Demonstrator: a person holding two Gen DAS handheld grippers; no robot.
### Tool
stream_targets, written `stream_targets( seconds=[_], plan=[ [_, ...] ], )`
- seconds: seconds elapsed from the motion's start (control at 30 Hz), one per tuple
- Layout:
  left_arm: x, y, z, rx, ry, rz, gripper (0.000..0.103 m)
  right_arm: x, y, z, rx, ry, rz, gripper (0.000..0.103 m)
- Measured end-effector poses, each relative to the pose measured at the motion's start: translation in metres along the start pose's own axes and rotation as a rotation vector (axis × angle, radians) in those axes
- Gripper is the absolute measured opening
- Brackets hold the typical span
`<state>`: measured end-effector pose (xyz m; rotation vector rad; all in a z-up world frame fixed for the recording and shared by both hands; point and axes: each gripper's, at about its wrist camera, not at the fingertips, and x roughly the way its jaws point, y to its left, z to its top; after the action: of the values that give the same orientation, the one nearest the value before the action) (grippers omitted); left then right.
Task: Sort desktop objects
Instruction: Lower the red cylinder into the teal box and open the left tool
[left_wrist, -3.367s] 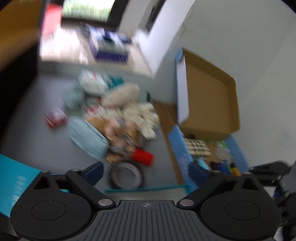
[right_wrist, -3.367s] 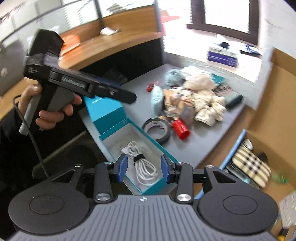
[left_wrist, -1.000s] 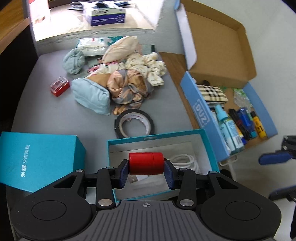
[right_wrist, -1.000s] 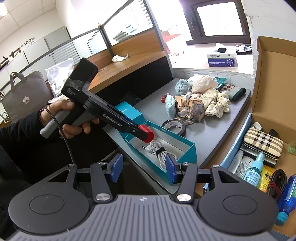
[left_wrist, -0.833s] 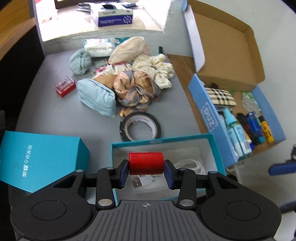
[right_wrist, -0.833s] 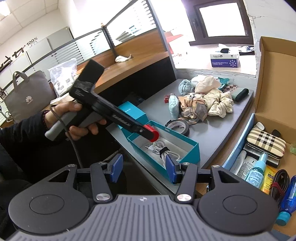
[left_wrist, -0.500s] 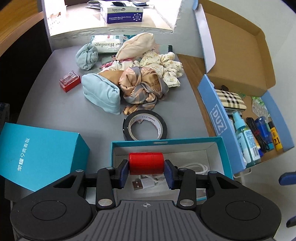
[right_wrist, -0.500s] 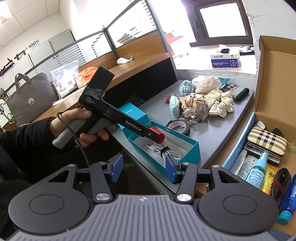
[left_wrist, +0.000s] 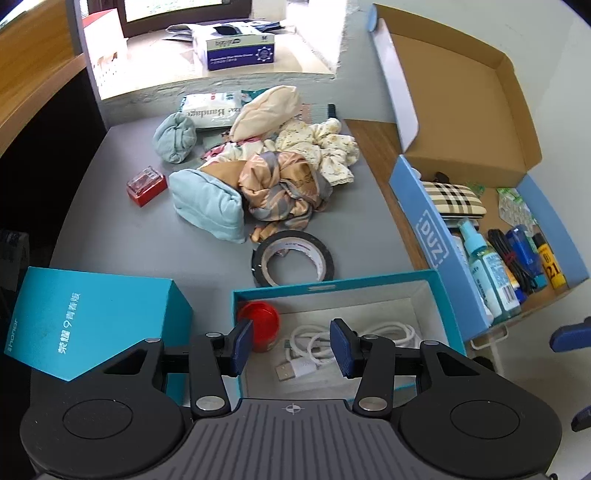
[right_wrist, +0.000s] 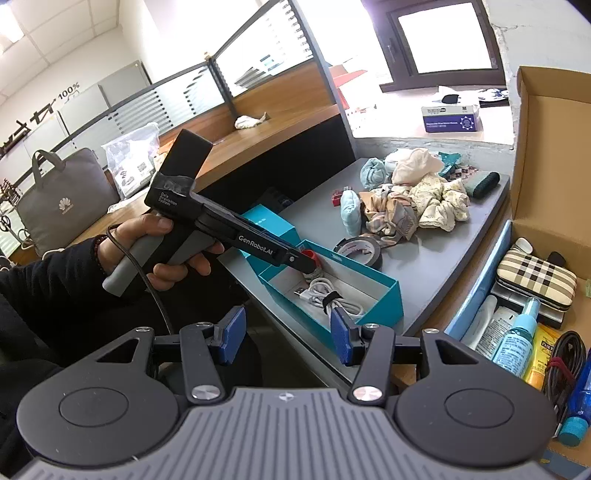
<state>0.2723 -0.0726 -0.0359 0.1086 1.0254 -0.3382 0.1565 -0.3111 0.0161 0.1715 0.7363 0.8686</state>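
red cylinder (left_wrist: 258, 325), upright, in teal box (left_wrist: 439, 291)

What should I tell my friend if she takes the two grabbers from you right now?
Left gripper: open, empty, over the teal box.
Right gripper: open, empty, held off the desk's edge.
Done: the red cylinder stands in the teal box's left corner, beside the white cable.
Left: the tape roll, the small red case and the cloth pile lie on the grey desk. The blue cardboard box at its right already holds bottles.
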Motion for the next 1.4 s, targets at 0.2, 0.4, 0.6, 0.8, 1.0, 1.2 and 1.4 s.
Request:
stream_targets(
  seconds=[0.2,0.4,0.6,0.8,1.0,1.2,1.4],
  plan=[
    [0.002,-0.007,-0.003,0.039,-0.023,0.033,0.051,0.002,0.002,0.0,-0.003,0.004,0.004,0.057],
    [0.013,-0.007,-0.002,0.047,-0.008,0.017,0.051,0.0,0.008,-0.004,-0.009,0.013,-0.003,0.057],
    [0.017,-0.007,-0.005,0.049,-0.019,0.015,0.051,-0.002,0.01,-0.003,-0.006,0.012,-0.018,0.057],
    [-0.002,-0.008,-0.007,0.05,-0.088,0.001,0.075,-0.004,0.011,-0.002,-0.005,0.011,-0.031,0.058],
    [-0.03,-0.011,-0.018,0.111,-0.206,0.059,0.09,0.001,0.014,0.001,-0.015,0.019,-0.031,0.062],
    [-0.048,-0.002,-0.027,0.133,-0.273,0.062,0.098,0.008,0.02,0.008,-0.04,0.019,-0.016,0.079],
    [-0.061,0.018,-0.042,0.113,-0.292,0.09,0.103,0.035,0.03,0.022,-0.104,0.045,0.002,0.081]
  ],
)
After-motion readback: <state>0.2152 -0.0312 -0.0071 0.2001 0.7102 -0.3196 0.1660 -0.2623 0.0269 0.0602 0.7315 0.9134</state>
